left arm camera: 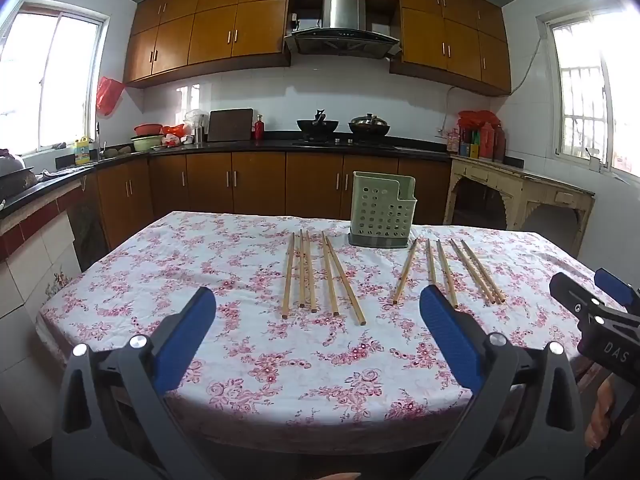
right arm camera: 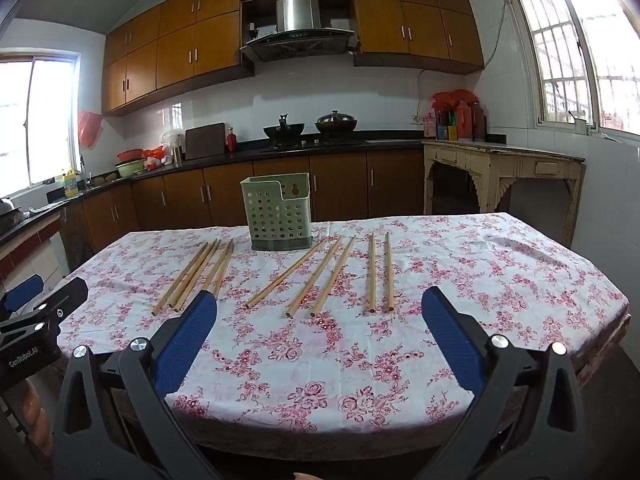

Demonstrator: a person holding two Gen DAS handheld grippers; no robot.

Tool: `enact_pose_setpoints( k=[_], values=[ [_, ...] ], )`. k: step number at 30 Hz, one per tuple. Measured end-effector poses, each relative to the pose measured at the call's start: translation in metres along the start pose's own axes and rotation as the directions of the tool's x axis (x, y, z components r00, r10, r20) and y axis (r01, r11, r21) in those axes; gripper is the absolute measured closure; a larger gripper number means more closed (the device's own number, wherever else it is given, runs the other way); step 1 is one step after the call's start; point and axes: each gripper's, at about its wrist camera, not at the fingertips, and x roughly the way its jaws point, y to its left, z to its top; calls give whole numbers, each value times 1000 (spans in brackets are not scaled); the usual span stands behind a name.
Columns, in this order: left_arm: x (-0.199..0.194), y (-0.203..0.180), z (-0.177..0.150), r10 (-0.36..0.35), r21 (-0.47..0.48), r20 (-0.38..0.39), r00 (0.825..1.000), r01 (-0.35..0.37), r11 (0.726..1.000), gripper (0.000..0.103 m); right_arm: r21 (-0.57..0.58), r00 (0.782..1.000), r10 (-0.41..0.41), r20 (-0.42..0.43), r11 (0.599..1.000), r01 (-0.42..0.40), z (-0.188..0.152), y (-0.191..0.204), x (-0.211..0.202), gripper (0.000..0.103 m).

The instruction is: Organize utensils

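Several wooden chopsticks lie on the floral tablecloth in two groups, a left group [left arm camera: 316, 276] [right arm camera: 196, 274] and a right group [left arm camera: 448, 270] [right arm camera: 340, 274]. A green perforated utensil holder [left arm camera: 382, 210] [right arm camera: 278, 212] stands upright behind them at the far edge, empty as far as I can see. My left gripper [left arm camera: 318, 304] is open and empty, held above the near table edge short of the chopsticks. My right gripper [right arm camera: 320, 306] is open and empty, also short of the chopsticks. Each gripper shows at the side of the other's view [left arm camera: 592, 300] [right arm camera: 44, 300].
The table [left arm camera: 260, 360] [right arm camera: 500, 280] has a floral cloth. Behind it run kitchen counters with pots, bowls and bottles [left arm camera: 340, 126]. A cream side table [right arm camera: 504, 168] stands at the right by the window.
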Motion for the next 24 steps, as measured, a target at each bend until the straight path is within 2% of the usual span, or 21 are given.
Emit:
enact_pose_setpoints(
  k=[24],
  values=[
    [0,0,0,-1,-3,-5,1000,1,1000,4,1,1000,0,0,1000,0,0,0,0,2]
  ],
)
